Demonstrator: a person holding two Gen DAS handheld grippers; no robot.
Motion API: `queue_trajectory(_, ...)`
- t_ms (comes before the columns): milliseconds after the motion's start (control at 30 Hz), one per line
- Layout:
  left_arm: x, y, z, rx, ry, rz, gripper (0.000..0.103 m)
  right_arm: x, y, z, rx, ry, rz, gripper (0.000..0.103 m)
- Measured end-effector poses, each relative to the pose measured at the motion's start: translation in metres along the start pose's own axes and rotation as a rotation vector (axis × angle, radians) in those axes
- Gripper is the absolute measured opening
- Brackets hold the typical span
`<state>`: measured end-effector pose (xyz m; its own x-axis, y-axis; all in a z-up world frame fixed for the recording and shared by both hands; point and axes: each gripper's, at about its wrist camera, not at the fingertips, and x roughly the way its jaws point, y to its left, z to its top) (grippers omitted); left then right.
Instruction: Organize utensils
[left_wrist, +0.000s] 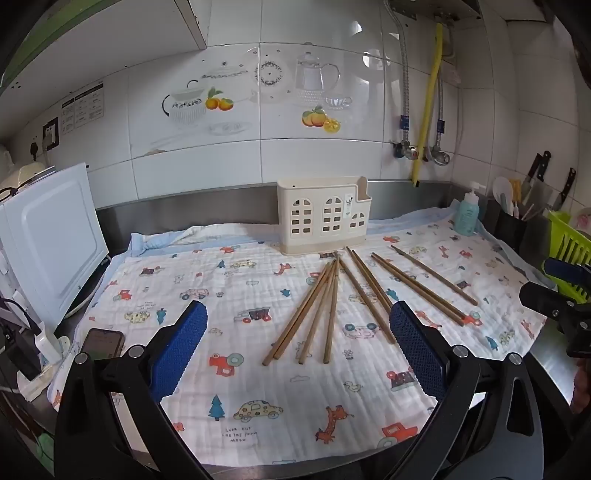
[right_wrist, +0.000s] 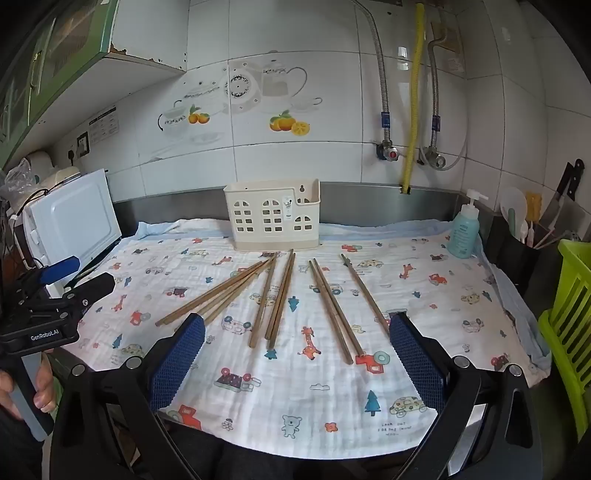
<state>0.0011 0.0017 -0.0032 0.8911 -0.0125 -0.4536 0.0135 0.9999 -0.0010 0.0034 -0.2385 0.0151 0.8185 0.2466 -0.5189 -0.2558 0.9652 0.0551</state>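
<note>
Several wooden chopsticks (left_wrist: 332, 306) (right_wrist: 280, 295) lie fanned out on a white cloth printed with cartoon cars (left_wrist: 221, 280) (right_wrist: 424, 295). Behind them a cream utensil holder with window cut-outs (left_wrist: 322, 216) (right_wrist: 272, 214) stands upright against the steel backsplash. My left gripper (left_wrist: 297, 332) hovers open above the cloth's near side, its blue pads wide apart and nothing between them. My right gripper (right_wrist: 297, 343) is open too, near the chopsticks' front ends and holding nothing. Each gripper shows at the edge of the other's view: the right gripper (left_wrist: 557, 291) and the left gripper (right_wrist: 62, 284).
A white appliance (left_wrist: 51, 243) (right_wrist: 72, 218) stands at the left, a phone (left_wrist: 103, 341) beside it. At the right are a teal pump bottle (left_wrist: 467, 212) (right_wrist: 463, 230), a black caddy with knives (left_wrist: 511, 221) (right_wrist: 517, 243) and a green rack (left_wrist: 567, 247) (right_wrist: 570, 325). A hand (right_wrist: 40, 387) grips the left handle.
</note>
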Motion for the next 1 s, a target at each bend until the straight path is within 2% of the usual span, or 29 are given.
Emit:
queue_trajectory(600, 0.0006, -0.0024, 0.0005, 0.01, -0.016, 0.014, 0.098, 0.0035, 0.0008, 0.0009, -0.002, 0.0, 0.001, 0.097)
queue_trajectory(1000, 0.0082, 0.0022, 0.0007, -0.005, 0.0, 0.016, 0.098, 0.0062, 0.0015, 0.0, 0.0, 0.004, 0.001, 0.097)
